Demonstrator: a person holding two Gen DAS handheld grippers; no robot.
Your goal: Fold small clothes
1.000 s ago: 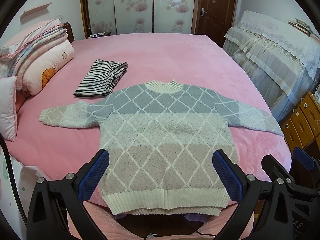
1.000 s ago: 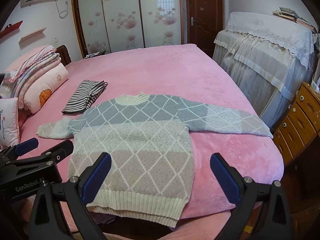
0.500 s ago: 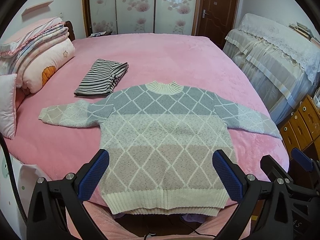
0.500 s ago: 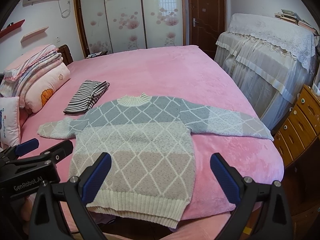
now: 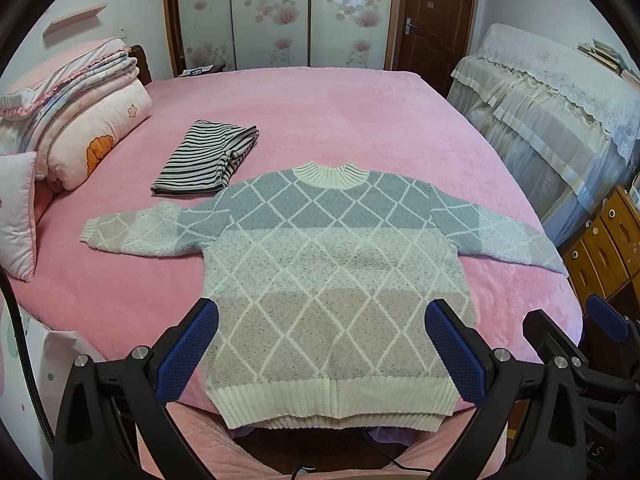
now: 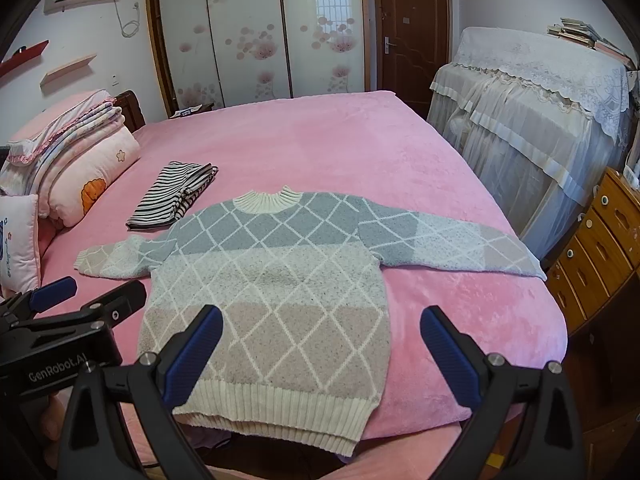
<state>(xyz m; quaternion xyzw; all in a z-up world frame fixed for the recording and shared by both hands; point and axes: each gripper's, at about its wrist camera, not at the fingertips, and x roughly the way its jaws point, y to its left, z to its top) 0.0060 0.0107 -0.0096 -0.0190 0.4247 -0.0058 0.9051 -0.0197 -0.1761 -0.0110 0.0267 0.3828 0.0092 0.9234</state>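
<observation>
**Sweater spread flat, both grippers spread wide**

The sweater (image 5: pixel 332 264) lies flat on the pink bed (image 5: pixel 340 120), sleeves out, hem at the near edge. The left gripper (image 5: pixel 320 344) and right gripper (image 6: pixel 320 344) hover above it, holding nothing. A folded striped garment (image 5: pixel 204 158) lies beside the collar.

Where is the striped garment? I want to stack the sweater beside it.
In both views the folded striped garment lies on the pink bed, just beyond the sweater's left sleeve, toward the pillows.

"GenRobot.AI" on left claw (image 6: pixel 56 294) body
</observation>
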